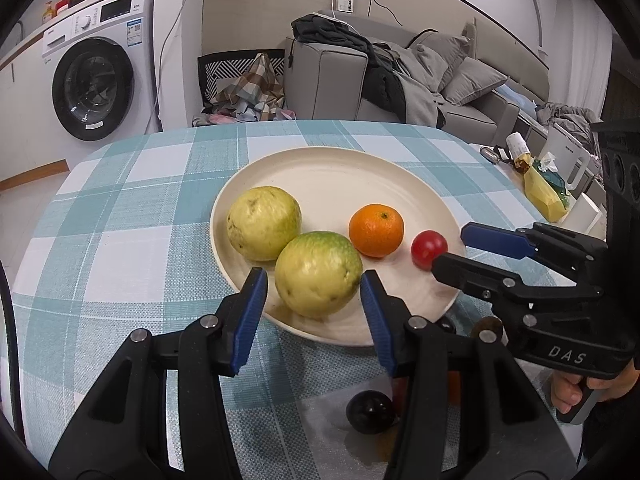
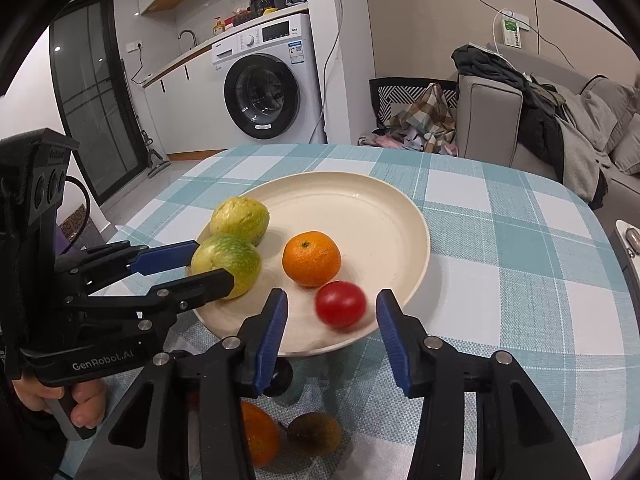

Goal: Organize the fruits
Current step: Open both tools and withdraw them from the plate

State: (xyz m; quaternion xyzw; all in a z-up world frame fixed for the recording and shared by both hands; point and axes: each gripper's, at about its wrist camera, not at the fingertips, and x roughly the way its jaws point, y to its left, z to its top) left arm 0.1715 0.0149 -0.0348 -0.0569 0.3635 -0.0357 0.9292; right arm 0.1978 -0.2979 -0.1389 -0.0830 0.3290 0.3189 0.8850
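Right hand-held gripper (image 2: 331, 330) jaws apart, holding nothing; cherry tomato (image 2: 340, 304) loose between them near plate (image 2: 360, 208) front rim, could roll off. Left hand-held gripper (image 1: 314, 312) flanks guava (image 1: 318, 274), no contact.

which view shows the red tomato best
The left wrist view: the red tomato is sharp on the plate, though its lower edge is hidden. In the right wrist view it is nearer and unobstructed but motion-blurred.

Blurred red tomato (image 2: 340, 304), orange (image 2: 258, 436) half-hidden behind gripper arm
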